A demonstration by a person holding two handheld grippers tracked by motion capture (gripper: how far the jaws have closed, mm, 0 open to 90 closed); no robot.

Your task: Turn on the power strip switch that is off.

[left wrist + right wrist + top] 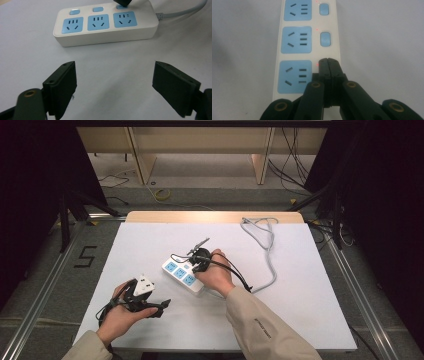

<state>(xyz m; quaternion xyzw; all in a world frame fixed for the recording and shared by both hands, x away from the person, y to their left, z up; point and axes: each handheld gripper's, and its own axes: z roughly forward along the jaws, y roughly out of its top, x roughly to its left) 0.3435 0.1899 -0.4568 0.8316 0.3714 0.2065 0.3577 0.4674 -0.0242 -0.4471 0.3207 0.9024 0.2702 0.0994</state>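
high view: power strip [183, 275] lying flat on white desk [300, 290], white body, three blue sockets, grey cable [267, 251] running off past the right tongs toward the far desk edge. right tongs [202, 261] tip-down on the strip's far end, touching it, right hand [216, 274] wrapped around the body. left tongs [162, 305] well apart from the strip, on the near side, resting low over the desk in left hand [122, 316], a white plate on top.

left gripper view: left tongs [113, 87] released, jaws spread wide, nothing between, bare desk [110, 62] under them. power strip [106, 25] straight ahead of the tips, apart from them, sockets facing up, small blue switches [98, 9] along its far edge. dark tip of the other tongs pressing down at the rightmost switch.

right gripper view: right tongs [328, 65] clenched, jaws pressed together, gripping nothing, tip sitting on the power strip [309, 47] just right of the nearest socket [295, 76], where the switch column runs. two more switches [325, 39] beyond the tip, tiny red dots beside each.
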